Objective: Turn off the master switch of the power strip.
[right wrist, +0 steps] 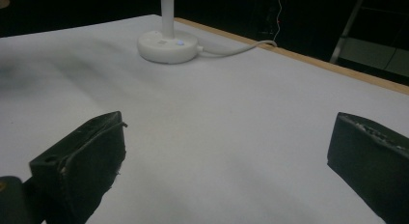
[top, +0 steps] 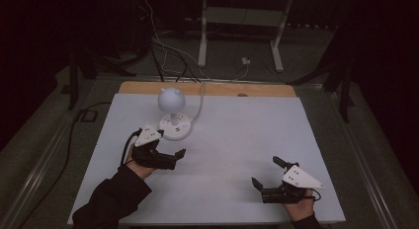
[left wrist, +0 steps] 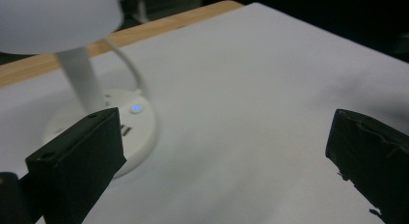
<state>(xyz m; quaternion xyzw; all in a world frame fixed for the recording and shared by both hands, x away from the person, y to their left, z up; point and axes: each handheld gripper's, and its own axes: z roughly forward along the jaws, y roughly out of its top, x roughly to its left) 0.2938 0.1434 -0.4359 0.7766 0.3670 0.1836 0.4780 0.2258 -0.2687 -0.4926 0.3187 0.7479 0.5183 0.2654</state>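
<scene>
A white desk lamp stands at the back left of the white table sheet [top: 237, 135]; its round head [top: 171, 99] rises over a disc base [top: 176, 127]. My left gripper [top: 169, 144] hovers open just in front of the base, empty. In the left gripper view the base [left wrist: 141, 125] shows a small blue light [left wrist: 136, 108] beside the left jaw, and the stem [left wrist: 79, 79] and shade [left wrist: 58, 16] are above. My right gripper [top: 266, 171] is open and empty near the front right. From it the lamp base [right wrist: 168, 45] lies far ahead.
The lamp's white cable [right wrist: 234, 49] runs off the wooden back edge [top: 212, 88] of the table. Behind the table, loose cables [top: 168, 51] lie on the floor beside a white frame's legs [top: 202, 36]. Black stands [top: 74, 71] flank the table.
</scene>
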